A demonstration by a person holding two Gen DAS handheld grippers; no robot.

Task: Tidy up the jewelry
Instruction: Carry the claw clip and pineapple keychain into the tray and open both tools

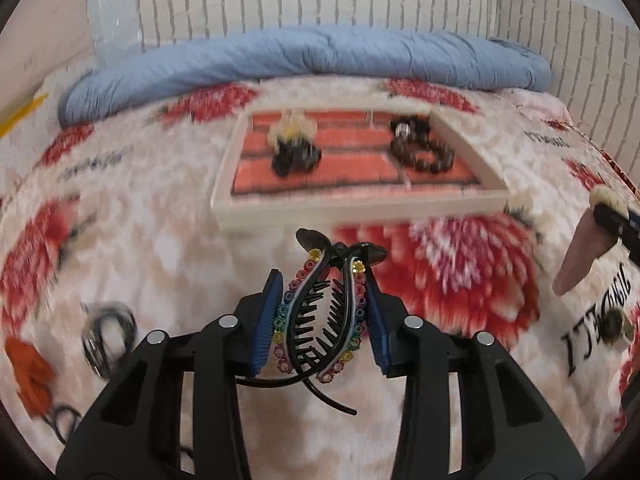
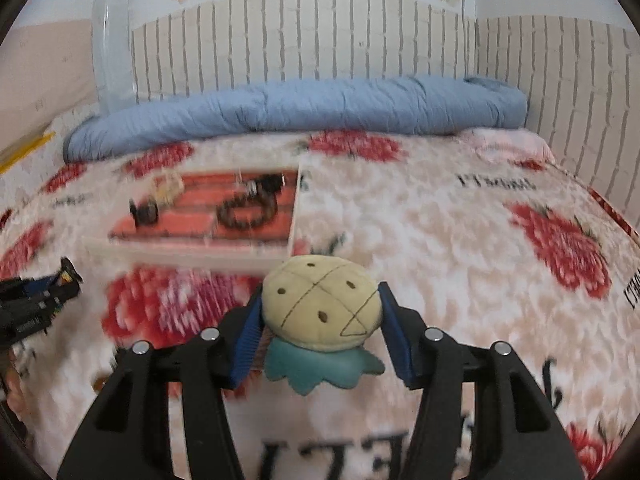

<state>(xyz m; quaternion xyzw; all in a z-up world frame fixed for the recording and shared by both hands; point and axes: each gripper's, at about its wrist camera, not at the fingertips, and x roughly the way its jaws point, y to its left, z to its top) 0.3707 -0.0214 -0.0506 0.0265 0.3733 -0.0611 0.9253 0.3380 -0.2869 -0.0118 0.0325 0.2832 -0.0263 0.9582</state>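
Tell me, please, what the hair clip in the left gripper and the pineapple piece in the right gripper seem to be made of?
Hair clip: likely glossy black plastic, with moulded teeth and coloured rhinestone-like studs. Pineapple piece: soft matte fabric, probably felt or plush, with stitched lines.

Ahead: the tray's [image 1: 360,204] raised rim bars the way.
Inside: beaded bracelet [image 1: 424,152], dark clip [image 1: 294,156]; bare floor between.

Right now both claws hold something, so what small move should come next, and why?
Probably carry the left claw forward over the tray: its hair clip is gripped off the blanket, and the tray already holds other pieces.
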